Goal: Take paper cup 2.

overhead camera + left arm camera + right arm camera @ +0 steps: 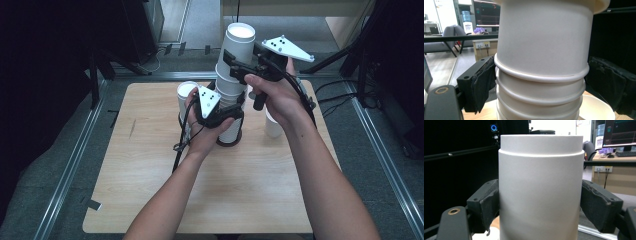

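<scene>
A tall stack of white paper cups (231, 100), nested upside down, stands on the wooden table (250, 175). My left gripper (231, 116) is shut on the lower cups of the stack (541, 95), with its pads (484, 82) pressed against the rolled rims on both sides. My right gripper (235, 67) is shut on the top cup (239, 42), higher up. In the right gripper view that cup (541, 182) stands bottom up between the two pads (486, 205). The foot of the stack is partly hidden behind my left hand.
A single white cup (186, 95) stands just left of the stack, and another (272, 125) to its right, partly behind my right wrist. An open cup mouth (594, 110) shows low beside the stack. Metal rails (75, 160) frame the table.
</scene>
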Demonstrator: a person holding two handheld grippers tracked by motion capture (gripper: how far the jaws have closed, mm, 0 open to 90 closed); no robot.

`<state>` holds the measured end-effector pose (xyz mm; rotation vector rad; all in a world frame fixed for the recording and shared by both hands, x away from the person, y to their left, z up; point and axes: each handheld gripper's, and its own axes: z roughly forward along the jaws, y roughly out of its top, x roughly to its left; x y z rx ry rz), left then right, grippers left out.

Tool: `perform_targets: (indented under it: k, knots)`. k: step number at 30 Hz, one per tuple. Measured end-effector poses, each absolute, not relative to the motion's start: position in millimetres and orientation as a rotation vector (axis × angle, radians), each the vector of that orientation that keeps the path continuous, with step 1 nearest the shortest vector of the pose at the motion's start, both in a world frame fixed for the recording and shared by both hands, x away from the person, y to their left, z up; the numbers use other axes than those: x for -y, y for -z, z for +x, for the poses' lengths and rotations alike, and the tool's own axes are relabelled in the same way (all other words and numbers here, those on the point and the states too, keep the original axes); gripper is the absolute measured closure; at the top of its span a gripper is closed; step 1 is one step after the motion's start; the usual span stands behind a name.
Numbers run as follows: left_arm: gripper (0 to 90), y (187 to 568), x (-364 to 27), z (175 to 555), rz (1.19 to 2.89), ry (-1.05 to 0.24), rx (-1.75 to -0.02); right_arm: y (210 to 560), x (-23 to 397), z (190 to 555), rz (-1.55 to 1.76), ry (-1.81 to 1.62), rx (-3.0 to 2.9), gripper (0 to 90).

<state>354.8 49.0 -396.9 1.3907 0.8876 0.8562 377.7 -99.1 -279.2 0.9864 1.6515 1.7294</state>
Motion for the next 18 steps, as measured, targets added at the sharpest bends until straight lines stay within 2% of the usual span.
perform_targets:
  k: [18]
  knots:
    - [10.9, 397.6, -48.7, 353.8, 1.39, -0.871, -0.88, 301.9, 98.3, 381.1, 0.995, -1.683, -1.761, 15.9]
